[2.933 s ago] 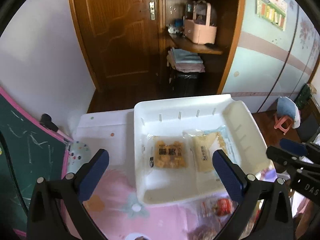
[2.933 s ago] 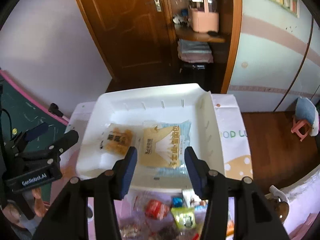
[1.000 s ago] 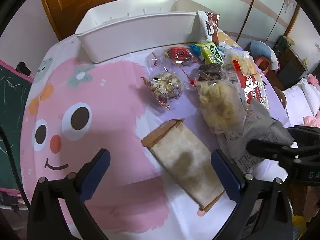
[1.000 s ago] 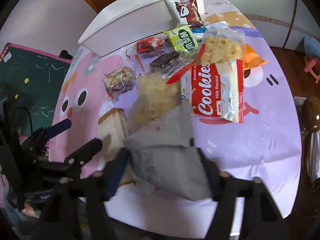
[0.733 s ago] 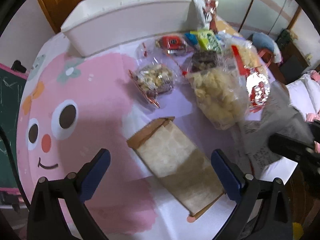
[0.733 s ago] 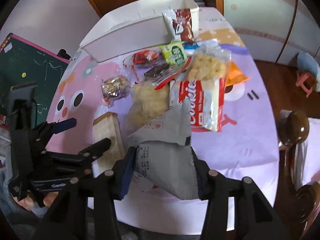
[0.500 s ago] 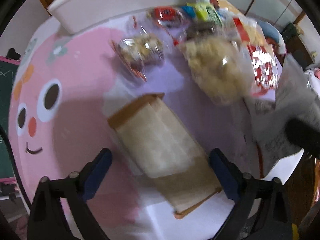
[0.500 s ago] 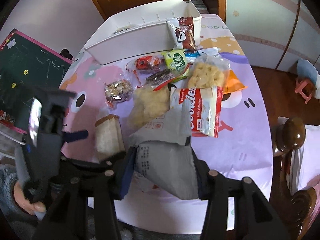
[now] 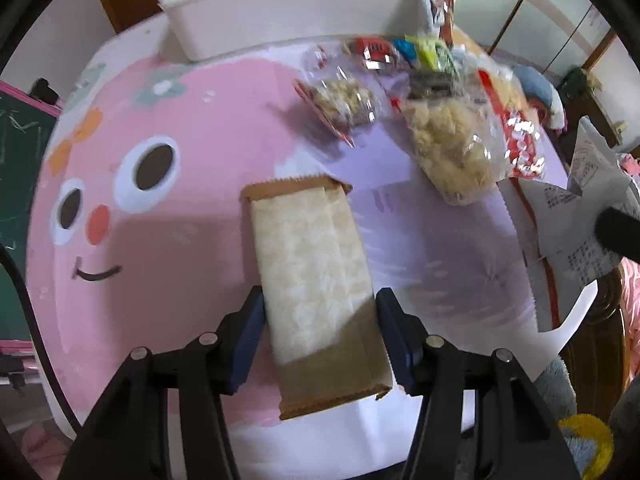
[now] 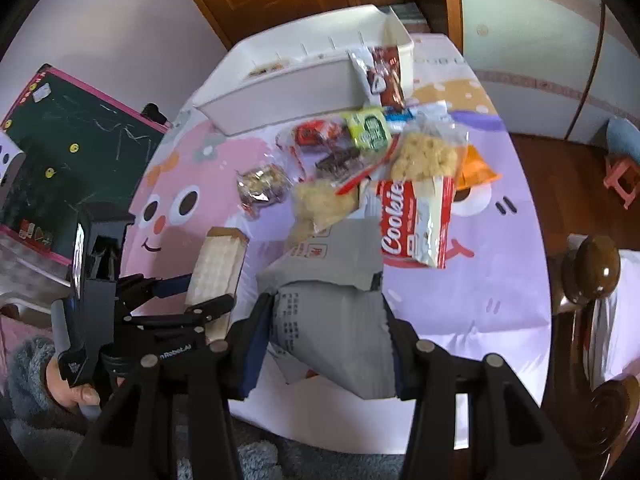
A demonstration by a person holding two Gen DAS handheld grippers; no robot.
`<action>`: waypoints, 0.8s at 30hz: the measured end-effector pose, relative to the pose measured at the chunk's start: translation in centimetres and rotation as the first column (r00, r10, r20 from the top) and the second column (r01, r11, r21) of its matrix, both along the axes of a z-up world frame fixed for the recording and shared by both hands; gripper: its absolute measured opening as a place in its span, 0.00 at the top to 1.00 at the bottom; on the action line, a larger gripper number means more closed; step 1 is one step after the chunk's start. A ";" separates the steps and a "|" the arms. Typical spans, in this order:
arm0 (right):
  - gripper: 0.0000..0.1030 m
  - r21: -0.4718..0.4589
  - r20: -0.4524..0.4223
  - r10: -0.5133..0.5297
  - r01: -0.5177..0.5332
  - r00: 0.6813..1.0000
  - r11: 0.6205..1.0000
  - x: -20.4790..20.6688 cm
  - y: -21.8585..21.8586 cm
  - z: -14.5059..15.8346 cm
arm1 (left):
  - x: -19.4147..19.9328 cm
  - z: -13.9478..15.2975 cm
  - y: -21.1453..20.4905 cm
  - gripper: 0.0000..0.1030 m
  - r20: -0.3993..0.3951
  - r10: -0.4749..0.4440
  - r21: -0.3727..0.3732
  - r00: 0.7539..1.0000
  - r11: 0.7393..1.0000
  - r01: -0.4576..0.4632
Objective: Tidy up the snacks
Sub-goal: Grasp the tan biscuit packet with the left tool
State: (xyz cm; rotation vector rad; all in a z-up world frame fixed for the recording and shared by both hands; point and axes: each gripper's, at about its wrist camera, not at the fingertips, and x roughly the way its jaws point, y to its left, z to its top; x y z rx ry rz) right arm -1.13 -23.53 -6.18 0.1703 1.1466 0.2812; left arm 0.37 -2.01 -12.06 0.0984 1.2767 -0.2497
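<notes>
A long brown paper snack packet [image 9: 308,248] lies on the pink tablecloth, its length running away from the camera. My left gripper [image 9: 320,304] straddles its near half; the jaws are closing and the blue pads touch both long edges. The right wrist view shows the same packet [image 10: 220,260] between the left gripper's [image 10: 200,292] fingers. My right gripper [image 10: 326,320] is shut on a puffy grey packet [image 10: 332,280] and holds it above the table, also seen at the right edge as the grey packet [image 9: 588,208]. A white tray [image 10: 288,88] stands at the far side.
Loose snacks lie between me and the tray: a red Cookies pack [image 10: 416,224], a clear bag of pale puffs [image 10: 324,200], a green packet [image 10: 368,128], a nut packet [image 10: 262,188]. A dark packet [image 10: 384,76] leans on the tray. A chalkboard [image 10: 72,152] stands left, a wooden chair [image 10: 592,268] right.
The left gripper came down over the brown packet and its jaws went from wide apart to touching the packet's sides. The right gripper rose with the grey packet.
</notes>
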 end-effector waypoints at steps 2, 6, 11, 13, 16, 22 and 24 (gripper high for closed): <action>0.53 0.000 0.027 0.008 -0.008 1.000 1.000 -0.2 0.3 1.2 | -0.4 1.7 0.4 0.49 0.055 -0.002 0.005 0.998 1.000 0.002; 0.53 -0.012 0.092 0.030 -0.029 0.995 1.000 -0.2 1.2 3.4 | -0.9 5.3 0.9 0.89 0.162 -0.012 0.010 0.987 1.000 0.011; 0.53 -0.037 0.183 0.070 -0.064 0.981 0.997 0.5 2.6 6.3 | 0.7 8.5 1.8 0.95 0.226 0.000 -0.010 0.974 1.000 0.002; 0.53 -0.045 0.204 0.089 -0.081 0.975 0.996 1.2 3.4 6.8 | 1.2 9.5 1.6 0.96 0.257 -0.001 0.011 0.966 1.000 -0.001; 0.53 -0.049 0.217 0.102 -0.093 0.971 0.994 2.1 4.4 7.2 | 1.9 10.5 2.3 0.96 0.280 0.000 0.004 0.960 1.000 -0.001; 0.53 -0.036 0.209 0.124 -0.119 0.970 0.992 2.4 5.6 6.8 | 2.3 9.4 2.5 0.56 0.232 -0.140 -0.039 0.962 0.988 0.153; 0.53 -0.047 0.195 0.131 -0.124 0.972 0.991 2.4 5.8 6.3 | 2.0 8.4 2.2 0.22 0.241 -0.240 -0.001 0.941 0.969 0.247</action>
